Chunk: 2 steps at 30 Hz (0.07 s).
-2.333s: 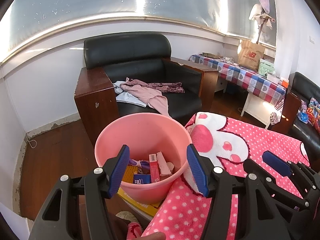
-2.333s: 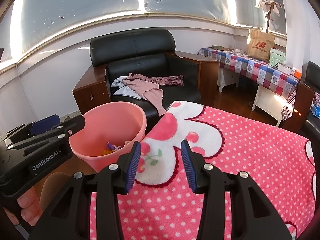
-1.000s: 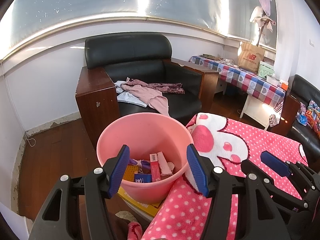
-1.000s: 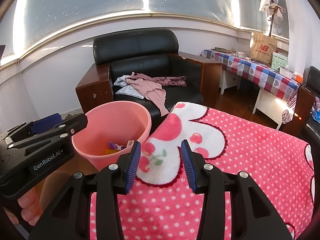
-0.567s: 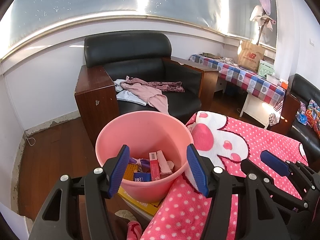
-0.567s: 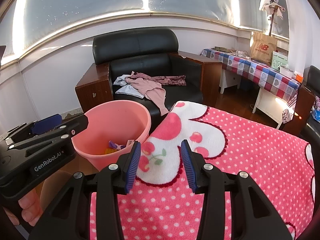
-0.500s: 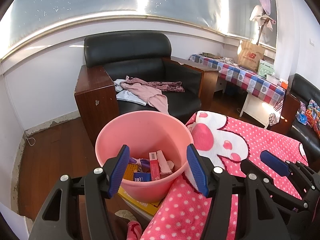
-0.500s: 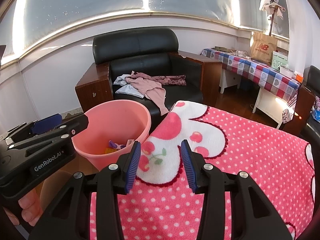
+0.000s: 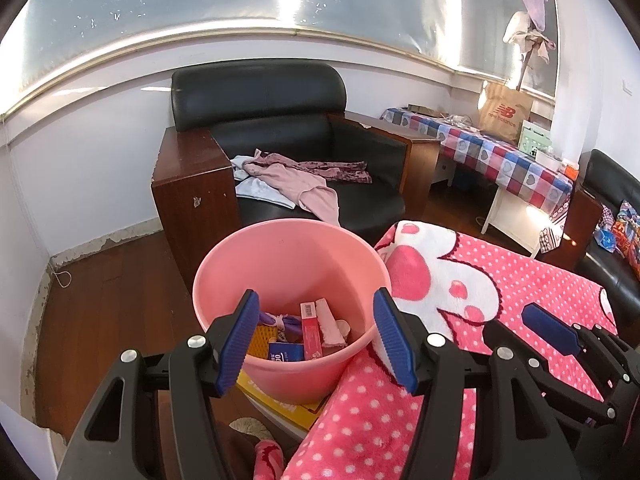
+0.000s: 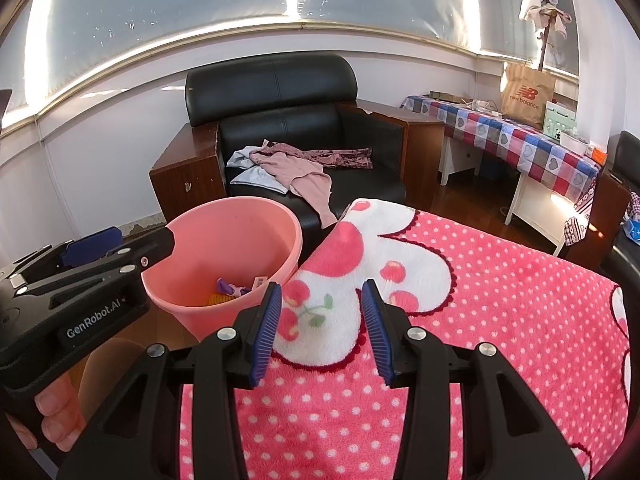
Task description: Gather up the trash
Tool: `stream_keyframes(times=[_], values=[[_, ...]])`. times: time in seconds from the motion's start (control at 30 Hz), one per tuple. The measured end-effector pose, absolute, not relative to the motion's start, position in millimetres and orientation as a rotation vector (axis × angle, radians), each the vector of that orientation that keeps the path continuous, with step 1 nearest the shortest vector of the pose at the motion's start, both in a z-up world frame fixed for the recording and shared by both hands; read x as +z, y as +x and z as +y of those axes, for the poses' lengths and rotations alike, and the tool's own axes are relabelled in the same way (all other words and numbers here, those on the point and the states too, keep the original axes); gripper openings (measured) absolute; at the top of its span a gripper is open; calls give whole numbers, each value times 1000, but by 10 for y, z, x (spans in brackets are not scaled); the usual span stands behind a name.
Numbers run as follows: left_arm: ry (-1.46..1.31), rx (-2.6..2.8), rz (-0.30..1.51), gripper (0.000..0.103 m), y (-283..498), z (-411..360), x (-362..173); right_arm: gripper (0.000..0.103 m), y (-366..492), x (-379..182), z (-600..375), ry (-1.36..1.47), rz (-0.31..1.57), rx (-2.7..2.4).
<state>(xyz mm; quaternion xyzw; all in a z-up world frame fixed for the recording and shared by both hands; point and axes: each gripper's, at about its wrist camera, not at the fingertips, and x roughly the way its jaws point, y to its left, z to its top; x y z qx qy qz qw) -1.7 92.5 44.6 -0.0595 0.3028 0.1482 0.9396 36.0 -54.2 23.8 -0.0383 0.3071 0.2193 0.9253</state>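
A pink bucket (image 9: 292, 256) stands beside the table with a pink polka-dot blanket (image 9: 460, 280). Inside lie several pieces of trash: a red box (image 9: 310, 330), a blue packet (image 9: 285, 351), a purple wrapper (image 9: 280, 320) and a yellow piece. My left gripper (image 9: 316, 340) hovers open over the bucket's near rim with nothing between its fingers. My right gripper (image 10: 320, 328) hangs open over the blanket (image 10: 500, 300), empty, to the right of the bucket (image 10: 232, 236). The left gripper's body (image 10: 80, 288) shows at the left of the right wrist view, held by a hand.
A black armchair (image 9: 288, 152) with wooden arms holds crumpled clothes (image 9: 296, 180) behind the bucket. A checked-cloth table (image 9: 492, 152) with a paper bag stands at the right. A yellow booklet (image 9: 276, 400) lies under the bucket. Wooden floor (image 9: 100, 300) lies to the left.
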Motion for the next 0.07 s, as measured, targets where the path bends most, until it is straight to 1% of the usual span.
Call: stream_keyframes(times=[0.07], values=[[-120,300,617,59,-17,907,440,42,362,238,-541,-78,630,449]])
